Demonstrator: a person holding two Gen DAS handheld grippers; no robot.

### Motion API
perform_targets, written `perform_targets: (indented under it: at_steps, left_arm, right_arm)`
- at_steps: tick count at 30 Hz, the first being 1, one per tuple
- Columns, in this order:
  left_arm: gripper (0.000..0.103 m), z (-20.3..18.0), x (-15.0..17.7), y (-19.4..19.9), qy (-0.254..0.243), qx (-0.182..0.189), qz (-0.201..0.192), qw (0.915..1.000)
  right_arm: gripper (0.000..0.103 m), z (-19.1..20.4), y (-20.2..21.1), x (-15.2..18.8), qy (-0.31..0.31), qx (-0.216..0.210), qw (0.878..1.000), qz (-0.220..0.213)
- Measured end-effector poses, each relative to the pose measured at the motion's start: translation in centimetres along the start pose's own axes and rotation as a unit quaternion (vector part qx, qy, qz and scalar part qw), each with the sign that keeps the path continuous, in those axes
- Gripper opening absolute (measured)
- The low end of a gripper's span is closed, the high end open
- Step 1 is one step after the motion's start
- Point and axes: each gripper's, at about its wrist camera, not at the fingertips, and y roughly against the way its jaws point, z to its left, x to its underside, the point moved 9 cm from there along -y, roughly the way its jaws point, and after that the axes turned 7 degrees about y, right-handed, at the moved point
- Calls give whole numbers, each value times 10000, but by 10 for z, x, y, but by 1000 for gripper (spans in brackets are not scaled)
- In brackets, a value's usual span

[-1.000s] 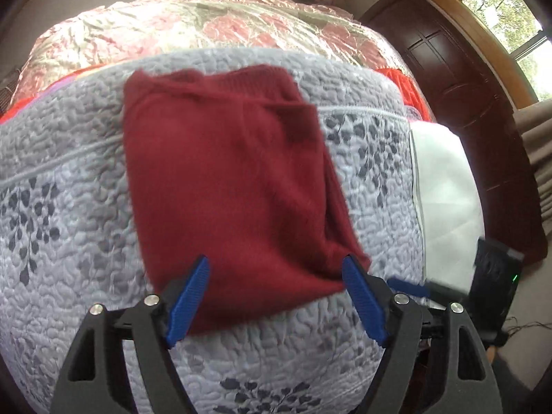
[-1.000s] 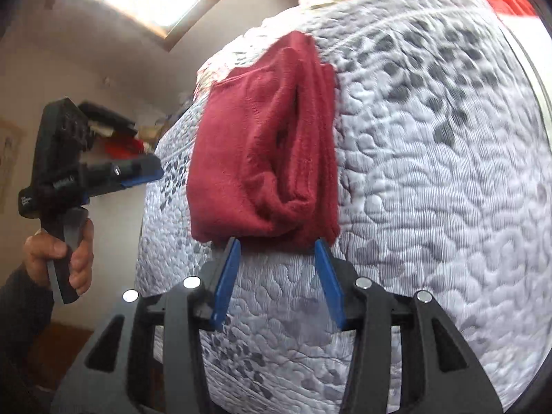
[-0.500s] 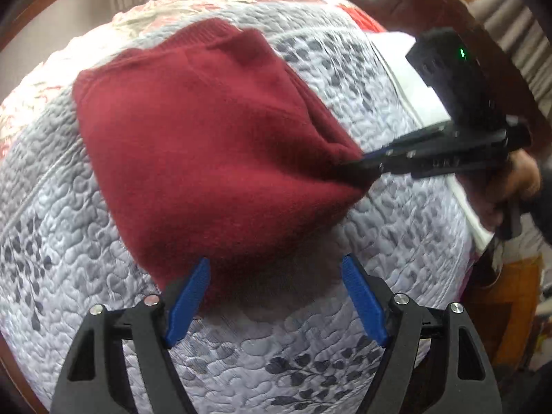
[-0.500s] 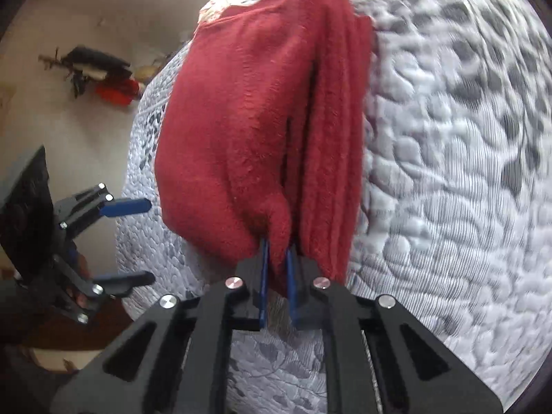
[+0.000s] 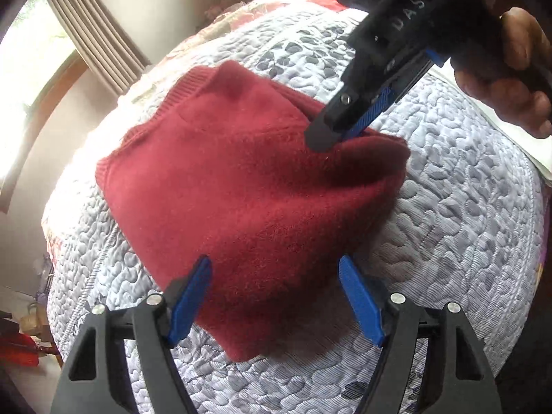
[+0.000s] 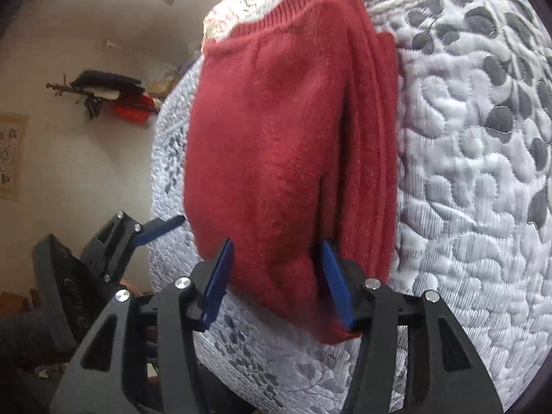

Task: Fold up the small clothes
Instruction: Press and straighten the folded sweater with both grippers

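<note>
1. Left hand-held gripper sat nearest the lens, fingers spread wide, near edge of the red sweater between them, not pinched.
2. Right hand-held gripper also spread, straddling the sweater's near end; seen from the left wrist, its tips rested at the far fold.
3. Sweater lay on the quilted bedspread, folded into a thick stack of layers; ribbed hem showed at the far end.
4. Judged nearly done: perhaps one last fold or tidying remained.
5. Layers underneath hidden; sleeves could not be made out. Curtain beyond.
</note>
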Motion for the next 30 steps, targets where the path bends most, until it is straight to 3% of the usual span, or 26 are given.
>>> perform_targets:
  at_steps: [1,4,8,11,12,14,17,21,22,24,26,29,30]
  left_arm:
    - [73,0,0,-8,-34,12,76,10000]
    - [62,-8,3,-21,-260,71,214,9994]
    - [61,-24,1,-19,-704,65,40,9975]
    - [60,-22,7,-34,-631,64,274,9976]
    - [55,-19,9,-38,-586,108,392,9975]
    - [49,-18,13,-44,-577,180,515,9968]
    - [44,-15,11,-43,-495,279,496,9972]
    - [43,-14,15,-37,-546,176,342,9978]
    - [43,-18,22,-34,-564,149,299,9978]
    - [43,-20,24,-35,-599,196,329,9975]
    - [43,-23,25,-34,-639,220,360,9971]
    - [43,-23,27,-38,-580,275,425,9970]
    - [43,-24,28,-41,-595,302,451,9968]
  right_arm:
    - [18,0,-7,0,39,-37,9999,91]
    - [16,-2,9,0,-125,-184,9994,-260]
    - [16,-30,27,21,-501,-169,9966,-638]
    - [18,-44,-4,37,-612,-28,9980,-165]
    - [19,-44,-3,37,-588,43,9981,-169]
    - [28,-34,4,28,-663,-87,9974,-282]
    - [51,-30,31,1,-659,-68,9947,-782]
    - [53,-45,28,-35,-841,66,9927,-861]
    - [43,-48,21,-43,-887,19,9927,-811]
    - [8,-43,22,-52,-702,113,9935,-885]
    - [8,-30,36,-56,-396,172,9917,-1212]
    - [8,-52,13,-42,-571,773,9908,-957]
    - [9,-61,8,-35,-745,765,9899,-936]
